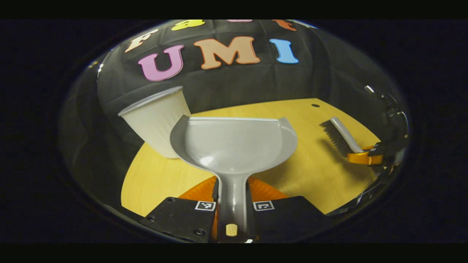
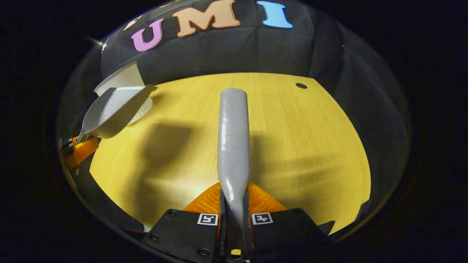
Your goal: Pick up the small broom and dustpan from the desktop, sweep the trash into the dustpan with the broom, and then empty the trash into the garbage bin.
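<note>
Left gripper (image 1: 233, 204) pinches dustpan (image 1: 234, 144) handle, garbage bin (image 1: 158, 120) upper left behind it; right gripper (image 2: 234, 213) pinches broom (image 2: 233, 146), frame centre.

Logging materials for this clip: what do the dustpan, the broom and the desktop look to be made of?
Dustpan: likely moulded plastic, smooth grey, glossy highlight in the scoop. Broom: handle apparently the same grey plastic with a soft sheen; dark bristles, probably synthetic, hard to tell. Desktop: wood or wood-look laminate, yellowish with fine straight grain lines, matte.

Left gripper (image 1: 232, 204): black plates, orange fingers, apparently square tag markers.
</note>
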`<state>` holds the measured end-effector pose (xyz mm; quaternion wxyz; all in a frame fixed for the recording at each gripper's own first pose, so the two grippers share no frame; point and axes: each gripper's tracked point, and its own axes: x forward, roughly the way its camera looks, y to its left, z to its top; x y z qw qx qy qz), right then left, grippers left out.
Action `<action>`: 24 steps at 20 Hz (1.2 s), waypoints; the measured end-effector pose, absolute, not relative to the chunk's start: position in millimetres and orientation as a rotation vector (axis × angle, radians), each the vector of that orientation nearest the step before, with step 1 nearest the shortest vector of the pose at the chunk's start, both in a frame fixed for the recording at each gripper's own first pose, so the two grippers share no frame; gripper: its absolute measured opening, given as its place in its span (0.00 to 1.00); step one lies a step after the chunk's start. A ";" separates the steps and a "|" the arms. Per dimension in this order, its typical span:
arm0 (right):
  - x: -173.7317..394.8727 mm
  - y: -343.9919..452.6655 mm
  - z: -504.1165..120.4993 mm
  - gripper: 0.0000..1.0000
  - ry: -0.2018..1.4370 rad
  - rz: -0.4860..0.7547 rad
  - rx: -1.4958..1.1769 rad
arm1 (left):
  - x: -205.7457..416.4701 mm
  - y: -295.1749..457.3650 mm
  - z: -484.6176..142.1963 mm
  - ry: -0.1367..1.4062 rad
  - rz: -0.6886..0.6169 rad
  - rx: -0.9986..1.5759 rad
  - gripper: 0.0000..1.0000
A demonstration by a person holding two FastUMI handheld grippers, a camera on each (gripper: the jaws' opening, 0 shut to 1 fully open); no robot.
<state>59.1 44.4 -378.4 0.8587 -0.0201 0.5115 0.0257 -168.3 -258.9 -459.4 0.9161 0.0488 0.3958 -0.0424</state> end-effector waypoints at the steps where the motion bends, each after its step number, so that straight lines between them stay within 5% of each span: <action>1: 53.3 44.7 -383.2 0.19 1.102 0.046 -0.053 | -165.9 -252.7 -469.2 0.861 -0.088 0.082 0.22; 11: 40.4 40.6 -389.6 0.21 1.279 -0.004 -0.143 | -147.2 -246.6 -484.0 1.045 -0.054 0.009 0.25; 15: 37.5 34.1 -394.4 0.31 1.296 0.020 -0.152 | -141.4 -243.1 -469.3 1.026 -0.029 -0.008 0.45; 16: 38.7 31.2 -395.6 0.36 1.297 0.024 -0.161 | -140.8 -244.8 -473.2 1.027 -0.033 -0.002 0.71; 18: 35.7 38.8 -395.7 0.64 1.302 0.039 -0.164 | -139.3 -247.9 -479.6 1.035 -0.038 0.007 1.00; 22: 36.1 41.5 -390.7 0.99 1.279 0.038 -0.168 | -141.0 -246.1 -472.5 1.028 -0.034 0.023 0.96; 24: 42.2 42.4 -374.3 1.00 1.224 0.047 -0.157 | -133.4 -242.3 -460.1 0.980 -0.022 0.053 0.96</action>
